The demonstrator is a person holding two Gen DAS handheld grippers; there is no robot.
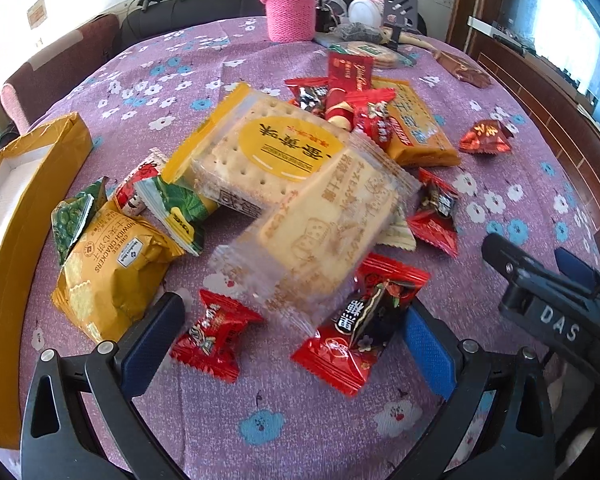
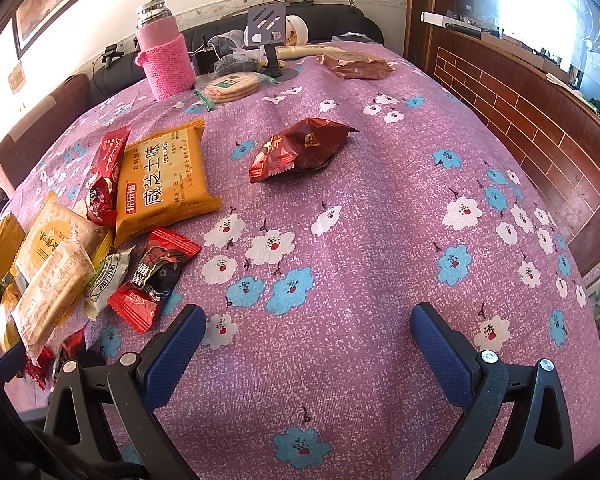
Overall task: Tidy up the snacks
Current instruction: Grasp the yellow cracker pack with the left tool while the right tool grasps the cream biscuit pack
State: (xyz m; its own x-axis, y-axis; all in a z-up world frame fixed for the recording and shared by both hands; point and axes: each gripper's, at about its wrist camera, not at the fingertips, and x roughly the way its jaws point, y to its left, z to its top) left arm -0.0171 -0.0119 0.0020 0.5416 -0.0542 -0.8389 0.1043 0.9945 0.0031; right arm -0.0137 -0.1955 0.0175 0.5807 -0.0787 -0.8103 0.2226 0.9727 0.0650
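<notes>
Yellow cardboard of the open box runs off the left edge of the left wrist view, so only part of its white inside shows. Just right of it the snacks crowd the purple flowered surface: two green packets, a yellow sandwich-cracker bag, and a large cracker pack with a yellow oval label. A clear-wrapped biscuit pack, blurred at its lower end, overlaps that pack and lies just above the left gripper, whose blue pads stand wide apart with nothing between them but two red candies on the cloth. Further right a red-and-black candy lies alone, and the other tool, marked DAS, cuts in from the right edge.

In the right wrist view the same pile is squeezed into the left edge and partly cut off. An orange biscuit pack lies upper left of the right gripper, which is also spread open and empty over bare cloth. One dark red snack bag sits alone above it, well apart. A pink-sleeved flask stands at the upper left, with a brown packet at the far edge.
</notes>
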